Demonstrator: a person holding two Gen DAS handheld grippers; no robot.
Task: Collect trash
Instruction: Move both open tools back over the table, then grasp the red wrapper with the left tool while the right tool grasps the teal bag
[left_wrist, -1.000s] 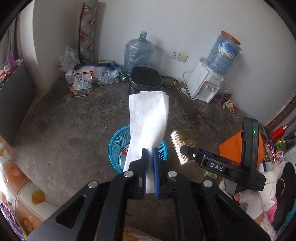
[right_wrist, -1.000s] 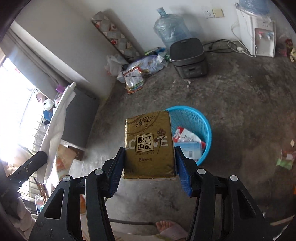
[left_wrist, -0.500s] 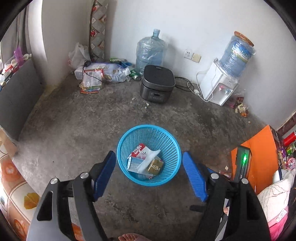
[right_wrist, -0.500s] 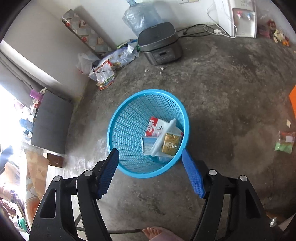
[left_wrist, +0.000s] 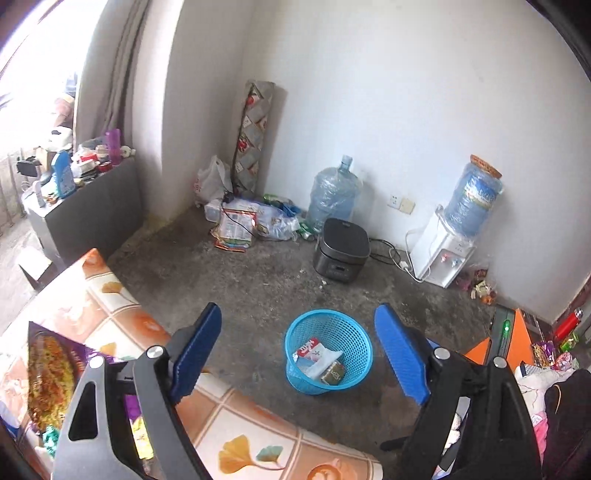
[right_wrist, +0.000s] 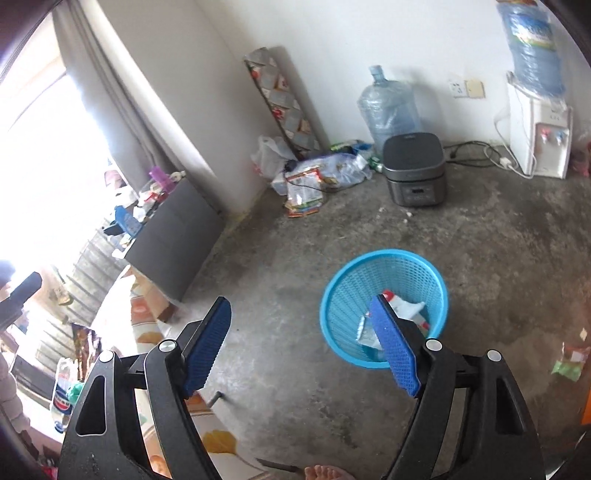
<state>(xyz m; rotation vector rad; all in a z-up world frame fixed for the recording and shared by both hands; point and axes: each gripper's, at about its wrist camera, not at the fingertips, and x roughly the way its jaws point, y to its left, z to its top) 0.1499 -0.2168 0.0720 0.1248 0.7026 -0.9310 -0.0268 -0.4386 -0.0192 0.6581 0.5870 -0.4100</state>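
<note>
Both tongs are spread wide and empty: the left gripper (left_wrist: 297, 360) and the right gripper (right_wrist: 301, 345) have just been opening, with nothing between the jaws of either. That fits a drop, judging by the blue basket (left_wrist: 356, 345) on the concrete floor, which holds the trash: one red-and-white packet (left_wrist: 308, 347), one white tissue (left_wrist: 325, 360) and one gold pack (left_wrist: 333, 373), three pieces I can count. The basket stands open-topped, so things can be let fall in from above. Near side of the basket, a tiled-pattern table (left_wrist: 236, 417) carries one purple snack bag (left_wrist: 48, 373), likely next. Beyond the basket, one dark cooker (left_wrist: 341, 249) and two water jugs by the wall.
</note>
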